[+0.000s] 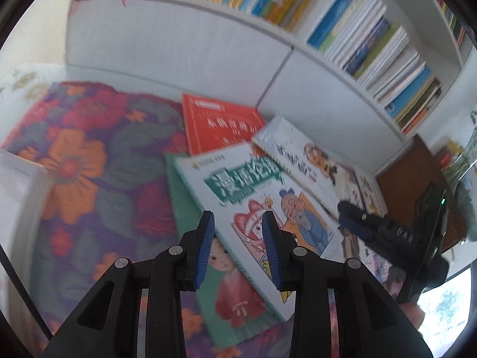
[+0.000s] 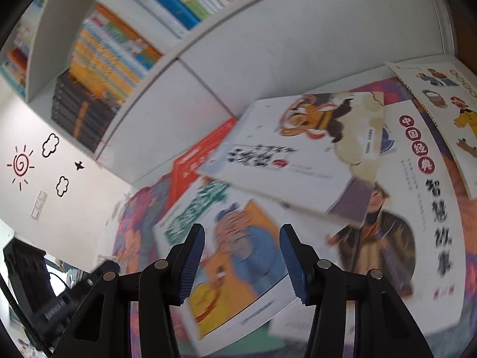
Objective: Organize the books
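Several children's books lie in a loose overlapping heap on a floral cloth (image 1: 74, 164). In the left wrist view there is a red book (image 1: 220, 125) at the back, a white and green comic book (image 1: 253, 197) in the middle, a green book with a girl (image 1: 232, 298) under it, and a monkey book (image 1: 307, 155) to the right. My left gripper (image 1: 238, 219) hovers open above the comic book, holding nothing. In the right wrist view my right gripper (image 2: 241, 232) stands open and empty over the same comic book (image 2: 238, 253), just below the monkey book (image 2: 298, 149).
A white bookshelf (image 1: 298, 59) packed with upright books (image 1: 372, 44) runs behind the heap, with closed white panels below. A large story book (image 2: 417, 194) and a spiral-bound book (image 2: 441, 95) lie at the right. The wall has a sun sticker (image 2: 21, 164). A white sheet (image 1: 18, 194) stands at the left edge.
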